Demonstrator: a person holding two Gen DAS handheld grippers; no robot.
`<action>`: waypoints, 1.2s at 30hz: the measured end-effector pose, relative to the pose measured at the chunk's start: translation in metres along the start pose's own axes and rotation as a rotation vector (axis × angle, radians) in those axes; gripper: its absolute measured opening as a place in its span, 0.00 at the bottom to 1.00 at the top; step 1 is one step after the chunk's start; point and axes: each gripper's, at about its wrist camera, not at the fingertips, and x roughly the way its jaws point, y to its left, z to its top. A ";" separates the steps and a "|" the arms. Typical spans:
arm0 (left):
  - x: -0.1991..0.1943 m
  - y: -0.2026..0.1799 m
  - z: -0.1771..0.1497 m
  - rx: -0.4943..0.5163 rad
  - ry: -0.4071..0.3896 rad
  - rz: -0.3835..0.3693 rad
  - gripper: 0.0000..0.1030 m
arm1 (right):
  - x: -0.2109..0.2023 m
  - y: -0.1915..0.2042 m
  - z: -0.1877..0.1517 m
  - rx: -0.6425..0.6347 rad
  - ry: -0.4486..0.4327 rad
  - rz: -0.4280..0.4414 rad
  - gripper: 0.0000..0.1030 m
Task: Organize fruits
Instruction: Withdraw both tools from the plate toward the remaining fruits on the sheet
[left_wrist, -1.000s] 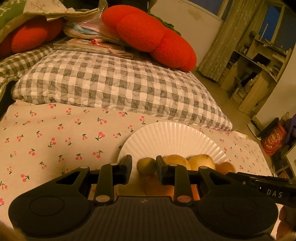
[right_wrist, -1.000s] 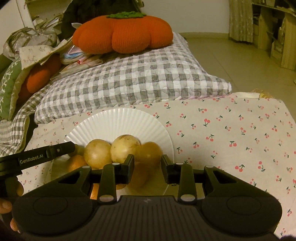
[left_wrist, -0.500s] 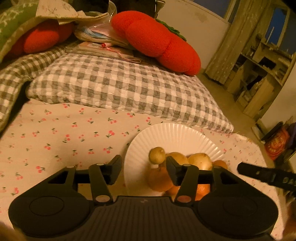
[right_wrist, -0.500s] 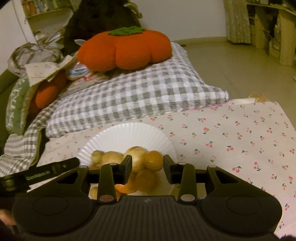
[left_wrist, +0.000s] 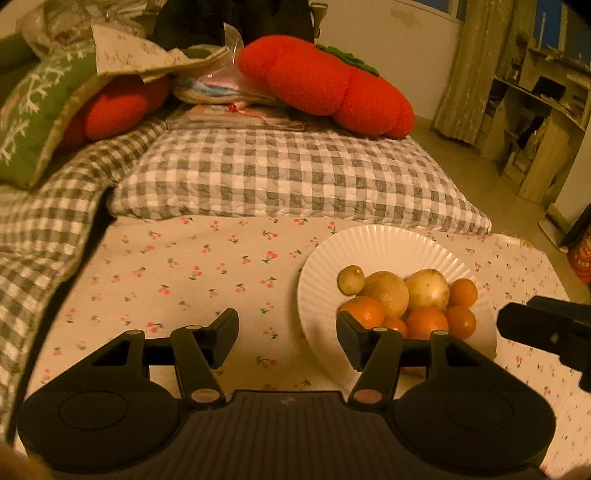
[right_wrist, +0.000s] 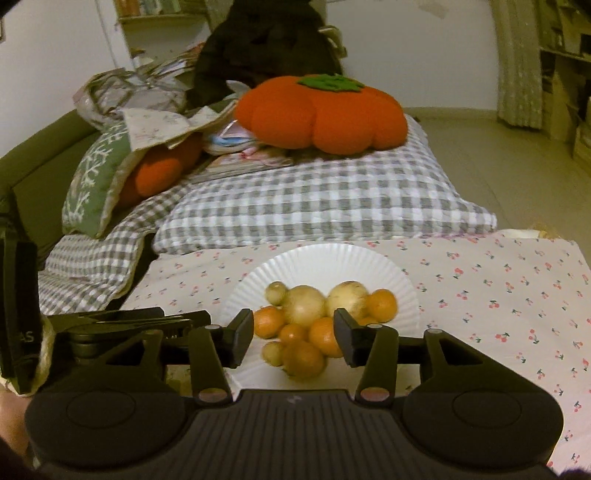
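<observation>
A white paper plate (left_wrist: 373, 243) (right_wrist: 325, 258) lies on the cherry-print cloth (left_wrist: 203, 273). It holds a pile of fruit: several oranges (left_wrist: 424, 321) (right_wrist: 303, 358), two large pale round fruits (left_wrist: 386, 293) (right_wrist: 306, 304) and a small yellow-green one (left_wrist: 351, 278) (right_wrist: 276, 291). My left gripper (left_wrist: 286, 339) is open and empty, above the cloth just left of the plate. My right gripper (right_wrist: 293, 339) is open and empty, raised above the near side of the fruit pile. The right gripper's tip shows in the left wrist view (left_wrist: 543, 328).
A grey checked cushion (left_wrist: 295, 181) (right_wrist: 325, 199) lies behind the plate, with an orange pumpkin pillow (left_wrist: 325, 85) (right_wrist: 321, 110) and papers on it. A green embroidered pillow (left_wrist: 33, 110) is at the left. Shelves (left_wrist: 535, 122) stand far right.
Both grippers have opened and pulled back and up from the plate. The left let go of the small yellow-green fruit and shifted left; the right released an orange fruit onto the pile.
</observation>
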 end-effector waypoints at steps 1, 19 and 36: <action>-0.004 0.001 -0.001 0.009 -0.009 0.015 0.47 | 0.000 0.002 0.000 -0.003 0.000 -0.002 0.49; -0.038 0.018 -0.013 0.033 -0.047 0.074 0.59 | -0.009 0.047 -0.020 -0.175 0.007 0.043 0.70; -0.014 0.060 -0.034 -0.149 0.128 -0.013 0.65 | 0.018 0.058 -0.043 -0.183 0.151 0.049 0.81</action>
